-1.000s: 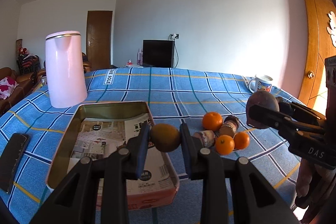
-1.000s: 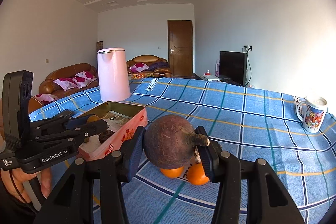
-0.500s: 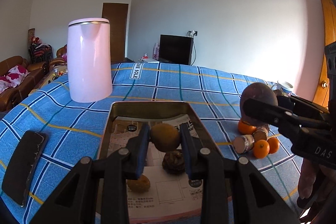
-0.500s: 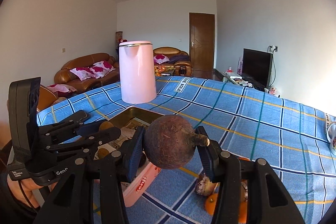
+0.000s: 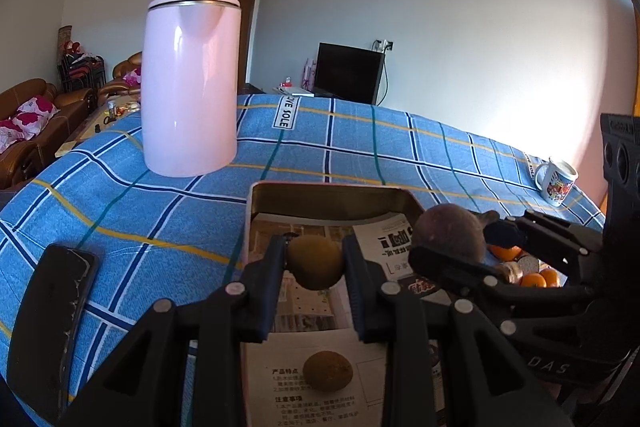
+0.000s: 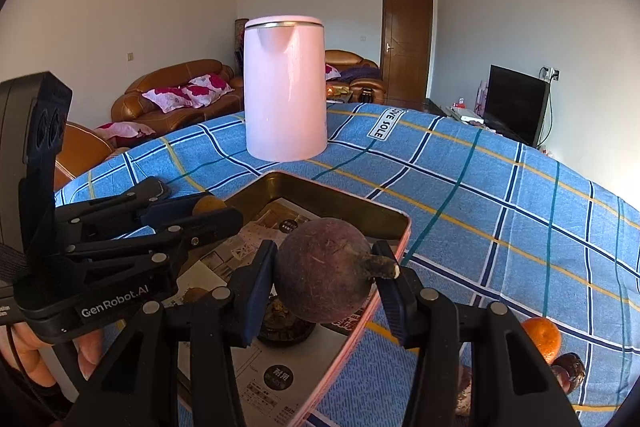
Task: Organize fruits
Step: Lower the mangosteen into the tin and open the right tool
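A small brown-green round fruit (image 5: pixel 316 261) is clamped in the left claw (image 5: pixel 315 263) at frame centre, over the paper-lined metal tin (image 5: pixel 332 197) — a dark purple stemmed fruit (image 6: pixel 326 281) is gripped by the right claw (image 6: pixel 326 283), lower centre.

A tin (image 5: pixel 332 195) sits on the table (image 5: pixel 160 211), with a kettle (image 5: pixel 190 83) behind it, a phone (image 5: pixel 48 323) to its left, and oranges (image 5: pixel 534 279) and a mug (image 5: pixel 556 179) to its right.

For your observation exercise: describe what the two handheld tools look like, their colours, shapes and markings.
Both are black plastic. The left tool and right tool each have two flat fingers with dark blue pads, linkage bars and silver rivets. White lettering reads "GenRobot.AI" on the left one's side. A boxy black upright stands on each.
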`<state>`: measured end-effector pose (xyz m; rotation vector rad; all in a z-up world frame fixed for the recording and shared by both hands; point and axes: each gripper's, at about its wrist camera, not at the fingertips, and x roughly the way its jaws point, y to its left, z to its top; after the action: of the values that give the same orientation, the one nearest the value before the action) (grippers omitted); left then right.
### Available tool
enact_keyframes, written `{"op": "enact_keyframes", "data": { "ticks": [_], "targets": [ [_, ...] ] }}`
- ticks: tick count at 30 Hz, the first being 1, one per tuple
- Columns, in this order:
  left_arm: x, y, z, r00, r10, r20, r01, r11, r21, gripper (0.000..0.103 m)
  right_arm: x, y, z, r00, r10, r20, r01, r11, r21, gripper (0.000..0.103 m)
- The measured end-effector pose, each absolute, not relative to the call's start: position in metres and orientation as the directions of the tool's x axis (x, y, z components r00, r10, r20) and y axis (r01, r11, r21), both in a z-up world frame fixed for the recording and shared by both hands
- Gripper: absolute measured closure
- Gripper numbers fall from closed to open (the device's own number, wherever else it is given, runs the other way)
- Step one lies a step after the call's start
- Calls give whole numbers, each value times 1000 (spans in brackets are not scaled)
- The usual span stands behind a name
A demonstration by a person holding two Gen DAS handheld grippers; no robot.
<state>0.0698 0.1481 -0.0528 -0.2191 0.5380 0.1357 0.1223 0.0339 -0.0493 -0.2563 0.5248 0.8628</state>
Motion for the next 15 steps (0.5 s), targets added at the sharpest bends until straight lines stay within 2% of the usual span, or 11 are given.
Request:
{"op": "enact_keyframes", "data": {
  "ticks": [4,6,9,11,15],
  "targets": [
    [70,149,-54,844,81,-530,-196,967,-164,73,124,45,-57,513,644,-568,-785,619,-7,52],
    [67,151,-53,845,88,-528,-205,964,-168,70,126,47,-58,502,646,-576,-787,617,7,52],
    [63,152,-52,845,125,-521,-237,959,-154,56,122,46,-56,509,646,-570,-785,619,1,47],
    [56,152,-49,854,134,-503,-250,953,-172,34,116,36,-51,528,647,-551,-776,631,-3,36],
    [44,138,-42,875,136,-464,-235,959,-162,30,101,0,-44,581,622,-525,-751,658,-51,35]
  ]
}}
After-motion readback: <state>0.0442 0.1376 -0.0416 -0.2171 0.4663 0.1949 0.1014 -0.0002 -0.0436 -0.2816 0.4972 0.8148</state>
